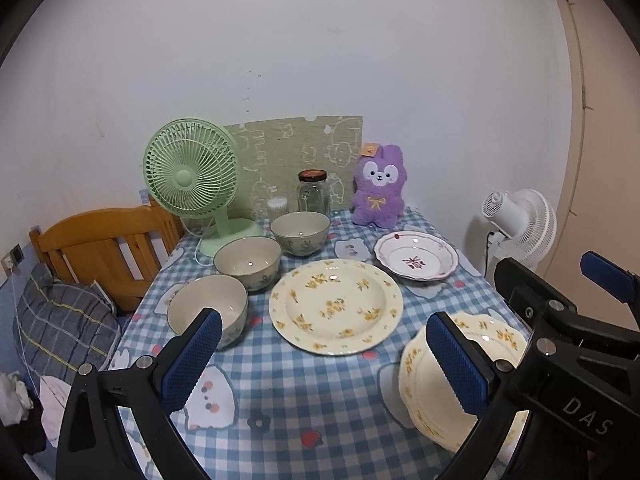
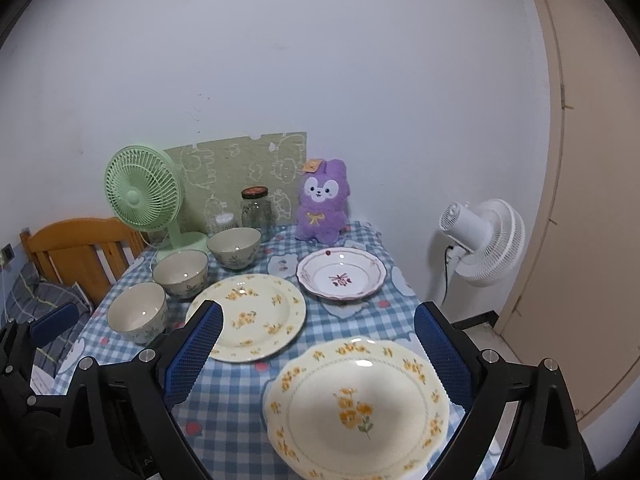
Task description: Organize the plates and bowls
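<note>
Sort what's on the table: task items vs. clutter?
Task items: three bowls; large yellow-flower plate; scalloped yellow-flower plate; pink-rimmed plate.

Clutter: green fan; glass jar; purple plush; cotton-swab tub; white fan, off the table.

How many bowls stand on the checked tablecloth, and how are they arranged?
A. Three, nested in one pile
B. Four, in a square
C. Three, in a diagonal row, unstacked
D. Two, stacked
C: three bowls stand separately in a diagonal line left of the yellow-flowered plate.
</note>
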